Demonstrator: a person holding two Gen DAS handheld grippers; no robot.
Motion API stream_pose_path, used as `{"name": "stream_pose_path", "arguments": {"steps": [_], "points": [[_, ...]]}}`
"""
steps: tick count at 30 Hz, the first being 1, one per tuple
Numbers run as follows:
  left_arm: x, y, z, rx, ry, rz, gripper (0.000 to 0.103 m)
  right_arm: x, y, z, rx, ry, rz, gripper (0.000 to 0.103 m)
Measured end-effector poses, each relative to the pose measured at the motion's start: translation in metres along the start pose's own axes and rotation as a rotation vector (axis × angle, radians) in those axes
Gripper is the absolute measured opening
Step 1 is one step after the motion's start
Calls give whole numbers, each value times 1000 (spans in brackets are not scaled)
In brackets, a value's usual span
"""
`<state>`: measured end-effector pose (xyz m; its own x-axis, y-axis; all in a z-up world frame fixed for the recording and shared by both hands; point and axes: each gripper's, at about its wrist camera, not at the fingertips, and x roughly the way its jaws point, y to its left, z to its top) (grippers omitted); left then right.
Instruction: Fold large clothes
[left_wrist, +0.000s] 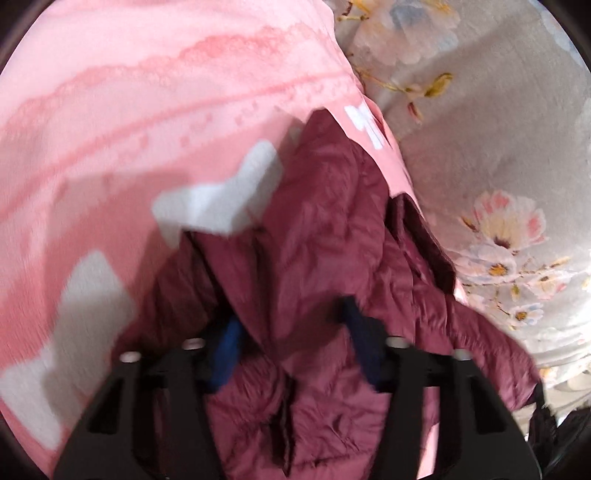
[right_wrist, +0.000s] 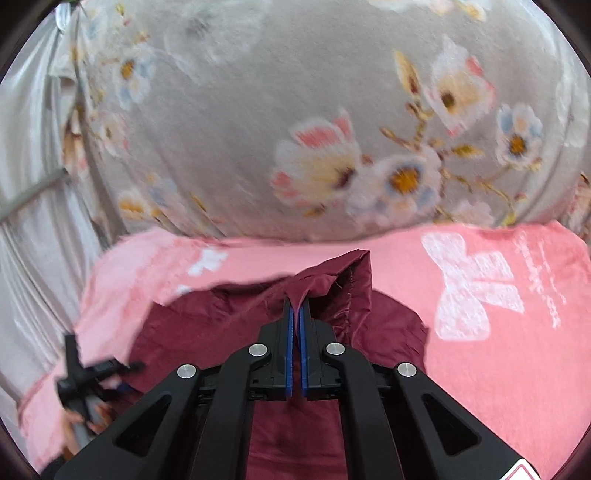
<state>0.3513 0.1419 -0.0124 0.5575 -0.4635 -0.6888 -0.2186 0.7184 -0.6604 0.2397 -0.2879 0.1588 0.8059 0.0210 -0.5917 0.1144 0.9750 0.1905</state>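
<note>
Gripping jacket (right_wrist: 207, 314) hem, right tongs (right_wrist: 296, 314) clamped on it; left tongs (left_wrist: 291, 325) straddle jacket bulk w/ fabric between, grip unclear; pink blanket (right_wrist: 498, 387) beneath.

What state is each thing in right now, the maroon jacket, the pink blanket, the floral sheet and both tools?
maroon jacket: crumpled, one edge pinched and lifted
pink blanket: spread flat under the jacket
floral sheet: spread out beneath the blanket
right tool: shut on the jacket's edge
left tool: fingers astride a jacket fold, grip unclear
</note>
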Motion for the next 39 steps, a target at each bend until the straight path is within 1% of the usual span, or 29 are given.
{"name": "stream_pose_path", "arguments": {"steps": [1, 2, 3, 4, 5, 7, 8, 11, 15, 20, 28, 32, 35, 36, 37, 38, 39], "points": [[1, 0, 3, 10, -4, 20, 31, 5, -7, -8, 15, 18, -7, 2], [2, 0, 5, 19, -7, 33, 30, 14, -17, -19, 42, 46, -14, 2], [2, -1, 6, 31, -12, 43, 26, 22, -26, -29, 66, 69, -25, 2], [2, -1, 7, 40, -18, 54, 17, 30, -33, -40, 82, 90, -35, 2], [0, -3, 8, 64, -32, 79, 13, 34, -38, -47, 90, 104, -40, 2], [-5, -4, 8, 97, -64, 102, 6, 44, -44, -61, 100, 132, -49, 2], [-12, -7, 7, 127, -99, 124, 5, 50, -44, -70, 98, 146, -52, 2], [-23, -10, 6, 175, -144, 147, 4, 61, -41, -86, 74, 173, -66, 2], [-19, 0, 4, 174, -129, 182, 3, 73, -37, -109, 42, 209, -82, 2], [-9, 10, -2, 189, -116, 214, 3, 83, -39, -134, 46, 249, -73, 2], [1, -1, -16, 323, -157, 315, 4, 90, -33, -141, 6, 260, -104, 2], [6, -13, -23, 407, -179, 401, 4, 90, -32, -140, -9, 263, -110, 2], [11, -25, -30, 496, -185, 501, 4, 88, -33, -138, -9, 273, -95, 3], [10, -29, -33, 523, -183, 531, 6, 84, -34, -137, -6, 278, -98, 4], [5, -33, -38, 560, -180, 563, 6, 76, -36, -136, 4, 279, -104, 10], [-1, -35, -40, 579, -180, 567, 6, 69, -38, -135, 12, 272, -117, 22], [-11, -38, -44, 593, -180, 563, 8, 59, -41, -134, 24, 259, -146, 37]]}}
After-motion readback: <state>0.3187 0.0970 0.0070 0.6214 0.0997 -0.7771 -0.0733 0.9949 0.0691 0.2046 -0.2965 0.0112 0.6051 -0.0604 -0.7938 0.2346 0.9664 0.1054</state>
